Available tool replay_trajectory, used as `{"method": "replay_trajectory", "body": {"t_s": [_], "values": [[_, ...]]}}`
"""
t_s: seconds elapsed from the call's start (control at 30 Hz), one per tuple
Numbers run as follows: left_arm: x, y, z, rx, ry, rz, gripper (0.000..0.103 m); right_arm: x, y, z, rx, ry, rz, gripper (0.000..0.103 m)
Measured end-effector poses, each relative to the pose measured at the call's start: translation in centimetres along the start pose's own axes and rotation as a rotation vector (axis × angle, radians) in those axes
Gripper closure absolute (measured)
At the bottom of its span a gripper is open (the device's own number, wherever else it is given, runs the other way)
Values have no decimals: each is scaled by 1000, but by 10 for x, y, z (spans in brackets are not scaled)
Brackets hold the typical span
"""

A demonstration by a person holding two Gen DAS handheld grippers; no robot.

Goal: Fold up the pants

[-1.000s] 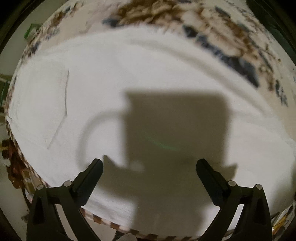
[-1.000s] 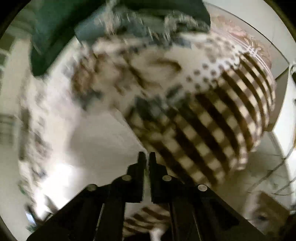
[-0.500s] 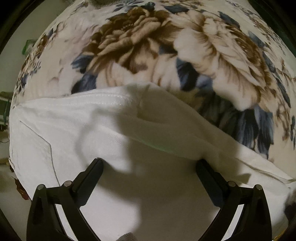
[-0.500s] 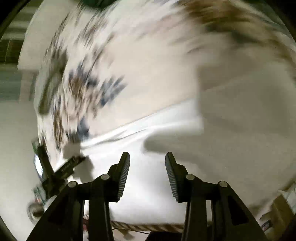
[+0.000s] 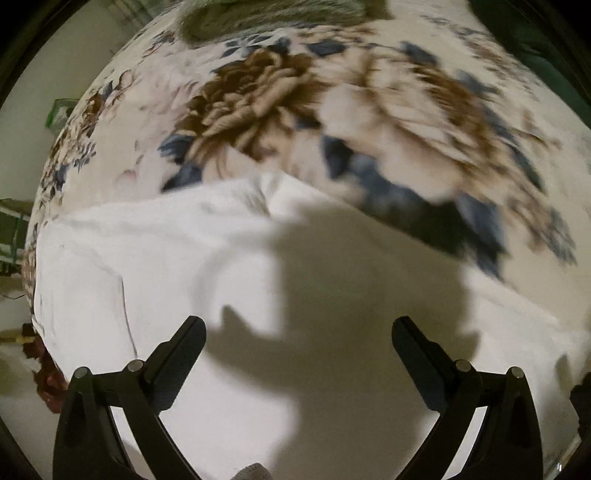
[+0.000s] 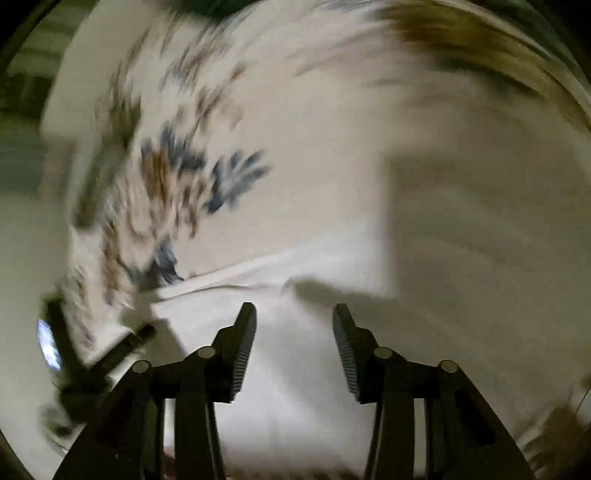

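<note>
White pants (image 5: pixel 147 266) lie spread on a floral bedspread (image 5: pixel 280 92); their upper hem with a small fold runs across the middle of the left wrist view. My left gripper (image 5: pixel 298 328) hovers over the white cloth, jaws wide open, nothing between them. In the blurred right wrist view the same pants (image 6: pixel 291 369) fill the lower centre. My right gripper (image 6: pixel 293 314) hangs above them with its jaws opening and nothing between the pads. The other gripper (image 6: pixel 122 347) shows dimly at the left there.
The floral bedspread (image 6: pixel 192 177) stretches beyond the pants. A grey-green cloth (image 5: pixel 258 14) lies at the far edge in the left wrist view. A checked brown border (image 5: pixel 44 369) marks the bed's left edge. Gripper shadows fall across the pants.
The right gripper swung from the checked bed edge to over the white pants and its jaws went from shut to open. The left view slid so more floral bedspread shows beyond the hem.
</note>
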State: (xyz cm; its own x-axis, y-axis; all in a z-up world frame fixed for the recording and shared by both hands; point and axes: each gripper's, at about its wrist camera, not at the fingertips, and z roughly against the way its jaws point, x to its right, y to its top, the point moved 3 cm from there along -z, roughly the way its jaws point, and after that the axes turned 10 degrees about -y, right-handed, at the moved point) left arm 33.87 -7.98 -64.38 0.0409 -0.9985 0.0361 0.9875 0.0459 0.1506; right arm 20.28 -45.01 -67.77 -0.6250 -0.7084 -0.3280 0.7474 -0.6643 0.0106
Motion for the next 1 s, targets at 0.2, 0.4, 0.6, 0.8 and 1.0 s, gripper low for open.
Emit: {"method": "replay_trajectory", "body": {"t_s": [0.2,0.4,0.6,0.8,1.0], "values": [[46,-57,0,-90,-119,-77,0,175,-35,54,41,22,-392,46],[59,-74,-34,-104,-115,-95,0,220,-33,16,118,295,-498,46],[49,-70,-47,-104,-133,-96,0,217,-6,3,237,422,-551,47],[48,-49,-56,-146,-128,-87,0,207,8,21,275,340,-536,93],[32,-35,-10,-38,-200,-60,0,141,3,91,334,326,-376,94]]}}
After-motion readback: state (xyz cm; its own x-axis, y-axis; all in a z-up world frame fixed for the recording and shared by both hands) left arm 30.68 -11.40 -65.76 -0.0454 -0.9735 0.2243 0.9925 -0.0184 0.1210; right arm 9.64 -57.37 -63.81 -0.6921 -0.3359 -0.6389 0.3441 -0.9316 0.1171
